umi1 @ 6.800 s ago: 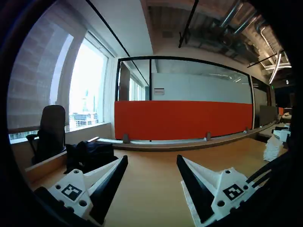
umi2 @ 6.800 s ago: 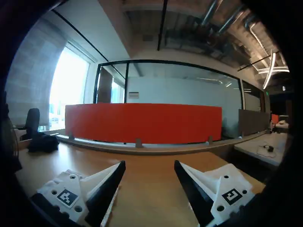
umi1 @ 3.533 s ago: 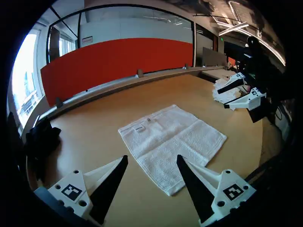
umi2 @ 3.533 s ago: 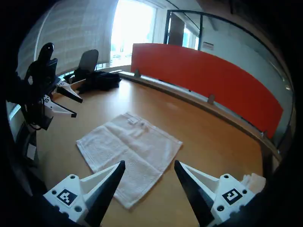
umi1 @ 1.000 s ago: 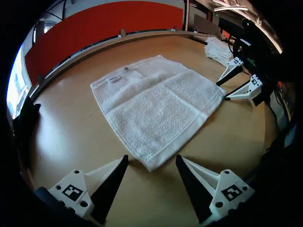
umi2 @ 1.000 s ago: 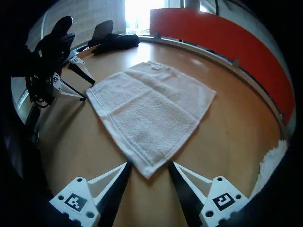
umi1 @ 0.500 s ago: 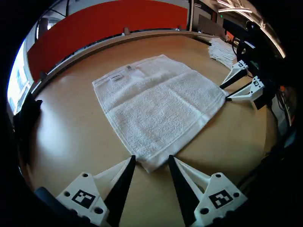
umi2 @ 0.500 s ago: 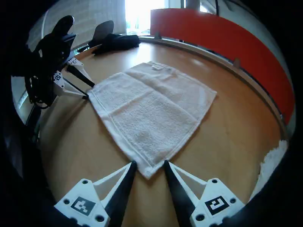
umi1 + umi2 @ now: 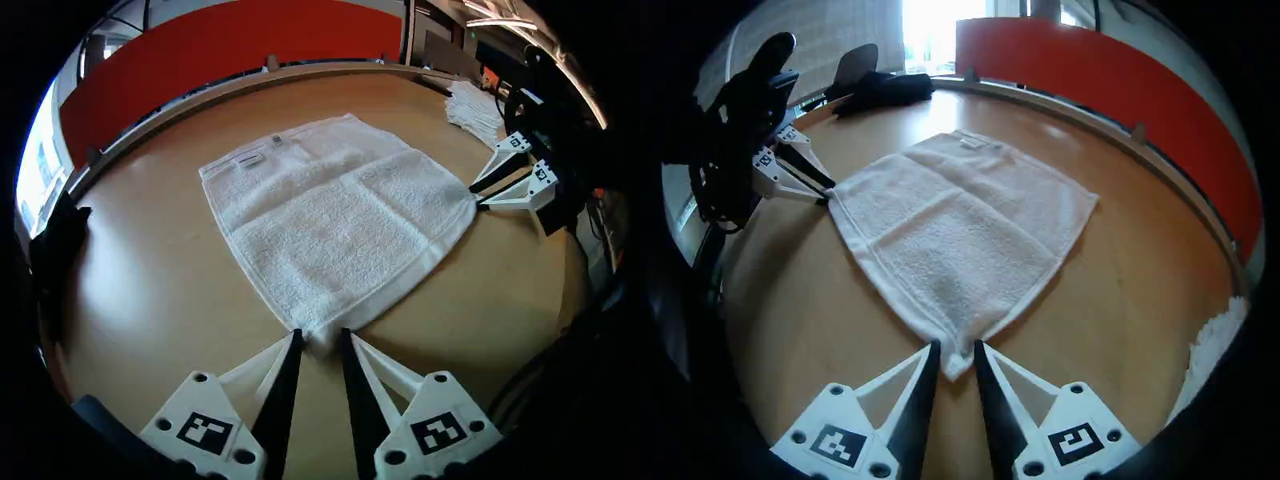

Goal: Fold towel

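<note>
Towel (image 9: 336, 216) is lying spread flat on the wooden table (image 9: 160, 264), its labelled edge (image 9: 250, 160) facing the red partition (image 9: 224, 56) and its opposite edge lying farthest from that partition. I am watching the person work both corners of that far edge at once. The left gripper (image 9: 318, 336) is sitting with its jaws drawn narrow, and the corner is bunching up between the two fingers, so it looks pinched. The right gripper (image 9: 956, 348) is doing the same at the other corner away from the partition, its jaws narrow and the cloth tip (image 9: 956, 370) tucked in the slim gap. From across the towel (image 9: 960, 224), each tool is showing as a pair of white fingers meeting at a corner: the left gripper (image 9: 827, 192), the right gripper (image 9: 477, 198).

Holding both corners together is probably meant to keep the edge straight, so it can be carried over toward the partition and laid on the labelled edge. A pile of white cloths (image 9: 472, 108) is waiting beside the partition's end.
</note>
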